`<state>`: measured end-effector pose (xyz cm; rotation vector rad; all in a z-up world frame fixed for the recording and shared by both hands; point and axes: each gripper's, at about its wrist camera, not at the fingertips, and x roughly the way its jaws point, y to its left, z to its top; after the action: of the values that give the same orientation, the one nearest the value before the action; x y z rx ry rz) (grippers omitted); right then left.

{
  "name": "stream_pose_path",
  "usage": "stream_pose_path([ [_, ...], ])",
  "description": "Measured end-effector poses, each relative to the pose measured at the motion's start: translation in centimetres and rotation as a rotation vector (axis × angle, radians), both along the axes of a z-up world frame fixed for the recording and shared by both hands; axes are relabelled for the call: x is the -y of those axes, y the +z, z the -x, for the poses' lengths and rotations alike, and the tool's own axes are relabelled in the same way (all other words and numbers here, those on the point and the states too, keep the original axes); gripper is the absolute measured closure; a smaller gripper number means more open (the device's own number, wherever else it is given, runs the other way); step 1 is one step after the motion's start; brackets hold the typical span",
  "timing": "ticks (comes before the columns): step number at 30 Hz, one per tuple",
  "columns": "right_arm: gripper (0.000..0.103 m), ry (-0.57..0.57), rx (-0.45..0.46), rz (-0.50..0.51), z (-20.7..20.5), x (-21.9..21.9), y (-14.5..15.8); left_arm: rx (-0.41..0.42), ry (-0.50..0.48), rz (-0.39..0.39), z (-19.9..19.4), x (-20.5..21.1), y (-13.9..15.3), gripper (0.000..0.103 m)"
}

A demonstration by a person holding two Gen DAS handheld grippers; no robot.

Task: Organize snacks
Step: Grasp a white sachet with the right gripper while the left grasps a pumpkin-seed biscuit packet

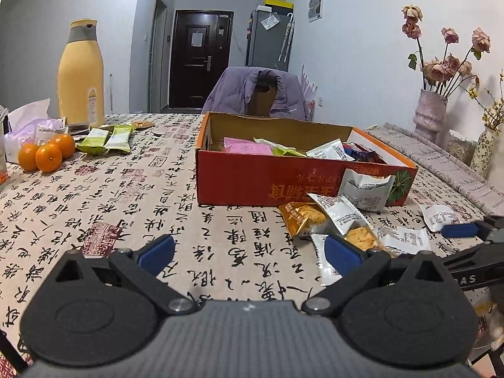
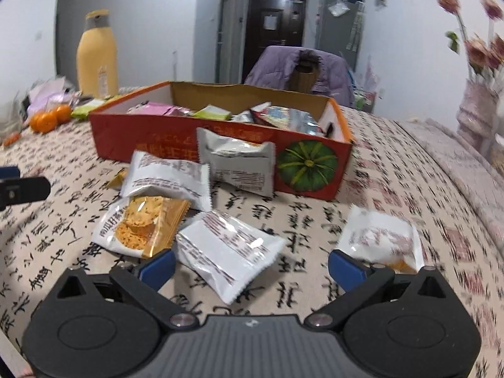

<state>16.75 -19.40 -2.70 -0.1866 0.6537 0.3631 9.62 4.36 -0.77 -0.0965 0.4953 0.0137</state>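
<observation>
Two tools hovered over a table (image 1: 94, 195) spread with a calligraphy-print cloth. Left tool (image 1: 250, 253) gaped wide, blue pads apart, nothing between them, only bare cloth beneath. Right tool (image 2: 252, 267) likewise spread open and empty, poised just above a white snack packet (image 2: 226, 249) lying between its fingertips' line and an orange cracker packet (image 2: 148, 226). Also seen from the left wrist view: the right tool's blue fingertip poking in at the far right edge, near a small white packet (image 1: 441, 217).

Loose snacks clustered in front of the red cardboard box (image 1: 252, 182): another white packet (image 2: 170, 176) overlapping the cracker packet, a grey-white packet (image 2: 239, 163) leaning against the box's front wall beside its printed green pumpkin, and one more white packet (image 2: 381, 239) apart to the right, close to the right tool's right finger. Inside the box lay several packets already, pink, green, white and foil ones, piled loosely.

Farther left on the table: three oranges (image 1: 44, 154) touching one another, two green packets (image 1: 105, 140) just beside them, and a tall yellow bottle (image 1: 81, 72) standing upright behind. Right side held a vase of dried roses (image 1: 430, 113). Behind the box, a chair draped with a purple jacket (image 1: 255, 94).
</observation>
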Motion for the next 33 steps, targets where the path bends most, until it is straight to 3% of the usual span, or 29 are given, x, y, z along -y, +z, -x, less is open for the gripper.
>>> stream_pose_path([
  [7, 0.000, 0.057, -0.031, 0.058, -2.2, -1.9, 0.1, 0.012, -0.007, 0.004, 0.4, 0.1, 0.3, 0.000],
  [15, 0.001, 0.050, -0.099, -0.060, -3.9, -1.5, -0.9, 0.003, -0.023, 0.017, 0.0, 0.2, 0.1, 0.000],
  [20, 0.015, 0.076, -0.076, -0.072, -3.1, -1.4, -0.8, -0.008, -0.029, 0.022, -0.2, 0.2, -0.1, 0.000],
  [25, 0.044, 0.099, -0.054, -0.090, -2.1, -1.0, -0.4, -0.021, -0.035, 0.023, -0.5, 0.5, -0.4, 0.000],
  [33, 0.061, 0.089, -0.028, -0.134, -1.3, 0.1, 0.0, -0.042, -0.045, 0.014, -0.9, 1.3, -0.5, 0.000],
])
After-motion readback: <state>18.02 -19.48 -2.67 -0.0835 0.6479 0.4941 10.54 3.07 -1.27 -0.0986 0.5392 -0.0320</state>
